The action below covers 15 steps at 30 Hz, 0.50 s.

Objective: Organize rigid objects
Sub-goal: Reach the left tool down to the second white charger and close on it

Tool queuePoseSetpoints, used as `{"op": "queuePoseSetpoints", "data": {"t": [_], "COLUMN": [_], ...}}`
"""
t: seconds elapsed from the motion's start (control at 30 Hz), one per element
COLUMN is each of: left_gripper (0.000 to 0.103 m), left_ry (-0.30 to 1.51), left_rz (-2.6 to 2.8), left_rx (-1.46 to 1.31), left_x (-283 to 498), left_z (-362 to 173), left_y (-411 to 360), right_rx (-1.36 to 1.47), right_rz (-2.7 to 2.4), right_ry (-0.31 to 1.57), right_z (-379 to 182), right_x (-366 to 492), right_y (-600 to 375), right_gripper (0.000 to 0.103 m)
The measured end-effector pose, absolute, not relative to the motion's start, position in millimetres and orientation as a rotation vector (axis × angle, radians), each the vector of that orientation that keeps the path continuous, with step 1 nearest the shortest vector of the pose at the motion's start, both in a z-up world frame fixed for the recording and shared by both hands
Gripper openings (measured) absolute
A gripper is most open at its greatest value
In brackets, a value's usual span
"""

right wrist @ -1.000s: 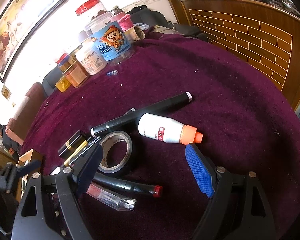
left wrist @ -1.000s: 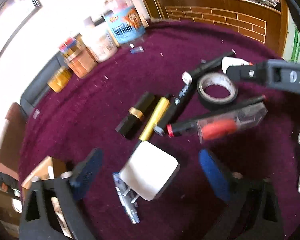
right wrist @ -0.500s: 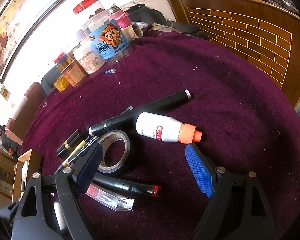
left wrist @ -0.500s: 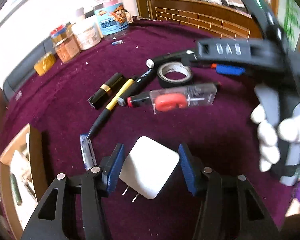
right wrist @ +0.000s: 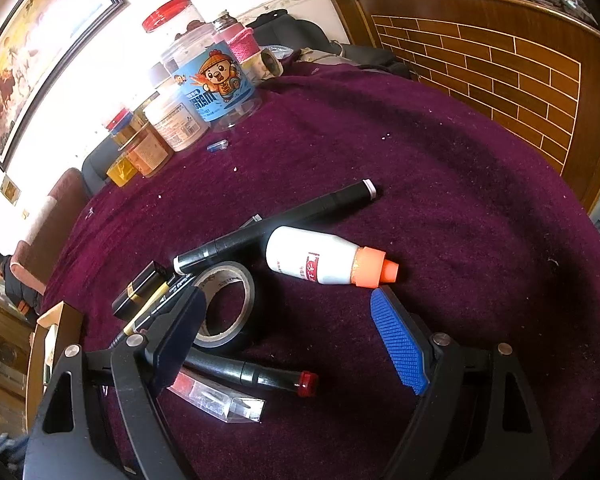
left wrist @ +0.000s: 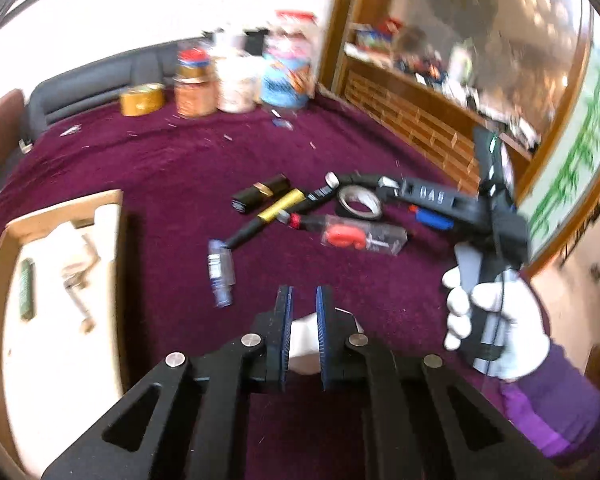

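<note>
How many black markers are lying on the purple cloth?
2. A long marker with a white end lies behind the white bottle. A marker with a red end lies in front of the tape roll. Others may be hidden.

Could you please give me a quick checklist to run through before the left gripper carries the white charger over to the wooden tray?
1. Left gripper shut on the white charger: ok, after closing just now.
2. Charger lifted off the maroon cloth: cannot tell.
3. Wooden tray in view with bare white space: ok.
4. Route towards the tray free of the blue pen cap: cannot tell.
5. Right gripper open, holding nothing, over the tape roll: ok.
</note>
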<state>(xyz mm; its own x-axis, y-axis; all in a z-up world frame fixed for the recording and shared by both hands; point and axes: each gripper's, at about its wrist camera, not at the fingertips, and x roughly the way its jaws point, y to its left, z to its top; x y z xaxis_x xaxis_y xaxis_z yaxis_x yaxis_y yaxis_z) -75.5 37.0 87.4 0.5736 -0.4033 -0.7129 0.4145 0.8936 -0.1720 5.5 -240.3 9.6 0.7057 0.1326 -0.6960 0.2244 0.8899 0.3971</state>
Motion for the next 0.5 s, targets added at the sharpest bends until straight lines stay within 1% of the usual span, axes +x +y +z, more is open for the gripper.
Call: {"op": "queuePoseSetpoints", "data": {"t": [0.13,0.17,0.23,0.27,0.3,0.37,0.43,0.47,0.5], "left_gripper": [0.009,0.011,0.027,0.042,0.051,0.052,0.058,0.066,0.070], "left_ry": [0.814,0.805,0.815,0.825,0.835,0.858,0.875,0.872,0.866], "left_rz": [-0.481,-0.471,-0.479,-0.482,-0.487,-0.530,-0.570,-0.572,-0.562], "left_rx": [-0.066,-0.066,-0.057,-0.058,-0.067,-0.092,-0.107,-0.102,-0.077], "left_x": [-89.0,-90.0,-93.8,-95.3,-97.2,-100.5,-101.5,-103.2,-105.2], "left_z": [94.1,93.0,87.6,84.2,79.9,72.4,65.9,65.0,62.7], "left_y": [67.8,70.4,69.6,68.2,65.4,57.6,44.8,40.9,31.7], "right_rx": [0.470,0.466,0.449,0.436,0.422,0.402,0.399,0.406,0.414], "right_rz": [-0.069,-0.073,-0.082,-0.088,-0.092,-0.094,-0.098,-0.100,-0.101], "right_ry": [0.785,0.784,0.784,0.780,0.775,0.772,0.773,0.779,0.783], "right_z": [11.7,12.0,12.8,14.0,15.1,16.3,16.2,15.2,14.4], "right_x": [3.8,4.1,4.1,3.2,2.6,1.0,1.1,1.6,1.9], "right_y": [-239.0,-238.5,-236.5,-234.5,-232.5,-229.0,-228.9,-230.2,-231.6], "right_gripper": [0.085,0.085,0.085,0.085,0.085,0.085,0.085,0.085,0.085]}}
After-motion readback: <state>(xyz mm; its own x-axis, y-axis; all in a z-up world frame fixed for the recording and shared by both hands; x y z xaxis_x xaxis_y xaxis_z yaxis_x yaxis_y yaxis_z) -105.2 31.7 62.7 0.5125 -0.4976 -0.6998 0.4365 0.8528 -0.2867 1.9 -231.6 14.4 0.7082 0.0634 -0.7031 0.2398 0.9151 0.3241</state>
